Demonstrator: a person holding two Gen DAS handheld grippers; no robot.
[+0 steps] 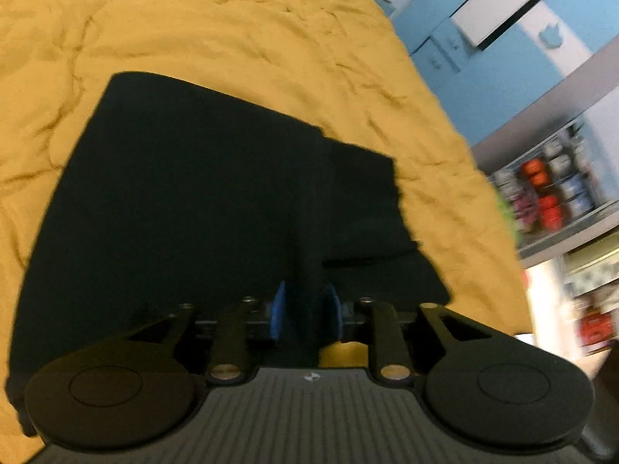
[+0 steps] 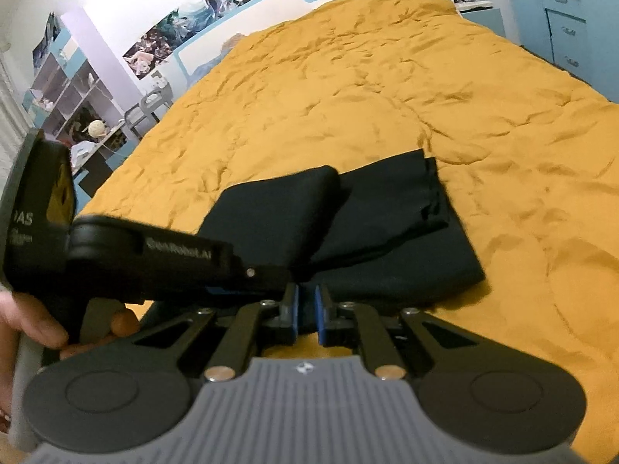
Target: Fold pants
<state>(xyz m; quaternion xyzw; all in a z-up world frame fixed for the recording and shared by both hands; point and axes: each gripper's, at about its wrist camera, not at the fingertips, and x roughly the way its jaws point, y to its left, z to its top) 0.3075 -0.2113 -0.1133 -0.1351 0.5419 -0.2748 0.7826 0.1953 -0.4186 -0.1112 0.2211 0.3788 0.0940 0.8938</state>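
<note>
Black pants lie partly folded on a mustard-yellow bedspread. My left gripper is shut on a bunched ridge of the pants' near edge, blue pads pressed on the cloth. In the right wrist view the pants show a doubled-over layer on the left. My right gripper is shut on the pants' near edge, pads almost touching. The left gripper's body reaches in from the left, held by a hand.
The yellow bedspread stretches far beyond the pants. Blue drawers stand at the far right, shelves and a chair at the left. Shelves with colourful items lie past the bed's right edge.
</note>
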